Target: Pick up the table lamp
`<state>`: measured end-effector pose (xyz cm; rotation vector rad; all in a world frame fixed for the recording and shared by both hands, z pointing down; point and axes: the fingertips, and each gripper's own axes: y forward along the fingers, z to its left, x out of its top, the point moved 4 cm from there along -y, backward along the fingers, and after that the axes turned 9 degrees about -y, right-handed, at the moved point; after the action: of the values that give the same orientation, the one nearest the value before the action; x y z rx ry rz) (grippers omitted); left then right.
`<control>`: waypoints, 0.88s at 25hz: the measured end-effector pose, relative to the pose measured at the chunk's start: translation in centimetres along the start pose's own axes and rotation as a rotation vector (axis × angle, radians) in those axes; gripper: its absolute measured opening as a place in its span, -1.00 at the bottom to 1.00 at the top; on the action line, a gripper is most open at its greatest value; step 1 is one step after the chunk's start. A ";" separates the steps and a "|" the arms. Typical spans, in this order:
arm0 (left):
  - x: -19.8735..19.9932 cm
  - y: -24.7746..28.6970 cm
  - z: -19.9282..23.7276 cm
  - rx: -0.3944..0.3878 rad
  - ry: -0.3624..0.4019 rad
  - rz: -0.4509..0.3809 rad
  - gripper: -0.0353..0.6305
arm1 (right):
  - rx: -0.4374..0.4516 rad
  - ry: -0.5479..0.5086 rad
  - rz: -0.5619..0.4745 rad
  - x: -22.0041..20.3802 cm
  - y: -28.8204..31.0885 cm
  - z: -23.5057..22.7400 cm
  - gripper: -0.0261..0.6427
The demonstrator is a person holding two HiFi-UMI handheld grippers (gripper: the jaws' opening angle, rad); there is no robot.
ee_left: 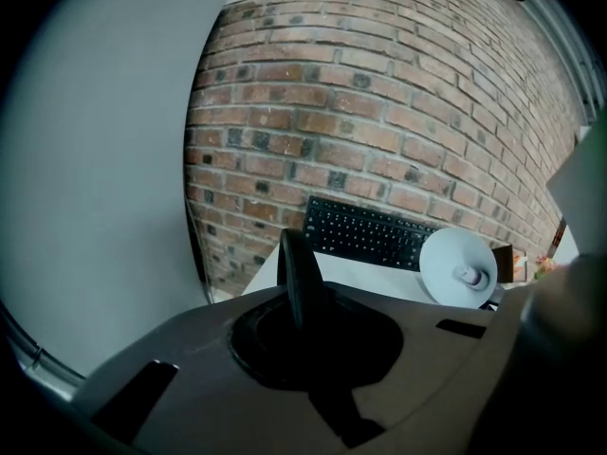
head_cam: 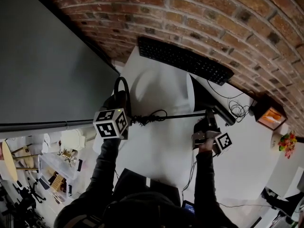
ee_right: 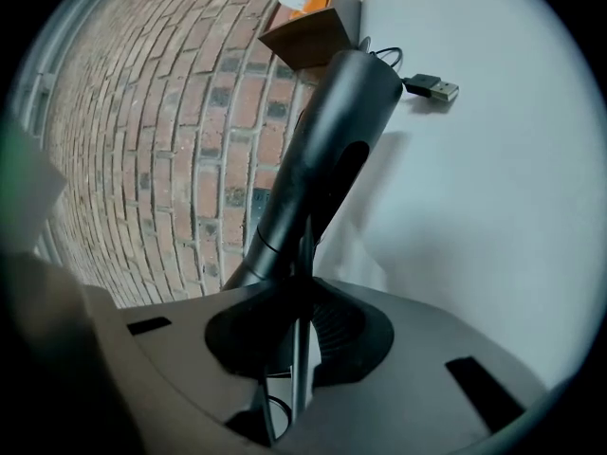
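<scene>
Table lamp (head_cam: 171, 116) stretches sideways across the middle of the head view, over the white desk (head_cam: 156, 156) and below the black keyboard (head_cam: 185, 61). At centre left, the left gripper (head_cam: 122, 101) is clamped tight on its black ring (ee_left: 296, 273). At centre right, the right gripper (head_cam: 207, 122) pinches its thin rod (ee_right: 298, 368).

One keyboard (head_cam: 185, 60) far back by the brick wall. One table lamp (head_cam: 180, 116) across the one white table (head_cam: 156, 151). One cardboard box (head_cam: 269, 114) far right, one USB plug (ee_right: 432, 87) near it. Two grippers: left gripper (head_cam: 122, 99), right gripper (head_cam: 209, 121).
</scene>
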<state>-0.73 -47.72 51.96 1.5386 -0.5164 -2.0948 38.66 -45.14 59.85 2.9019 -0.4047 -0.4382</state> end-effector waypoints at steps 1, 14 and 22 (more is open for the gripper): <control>-0.2 -0.3 0.1 -0.002 -0.007 0.002 -0.88 | 0.003 -0.007 0.004 0.0 -0.3 0.1 -0.78; -0.2 -6.2 1.1 -0.012 -0.001 -0.068 -0.88 | 0.056 -0.007 0.032 -2.3 -3.8 2.0 -0.78; 0.2 -10.4 2.0 -0.032 0.002 -0.104 -0.88 | 0.085 -0.009 0.046 -3.9 -6.5 4.1 -0.78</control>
<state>-4.35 -39.36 46.52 1.5802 -0.4081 -2.1676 35.35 -38.38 55.59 2.9668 -0.5024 -0.4373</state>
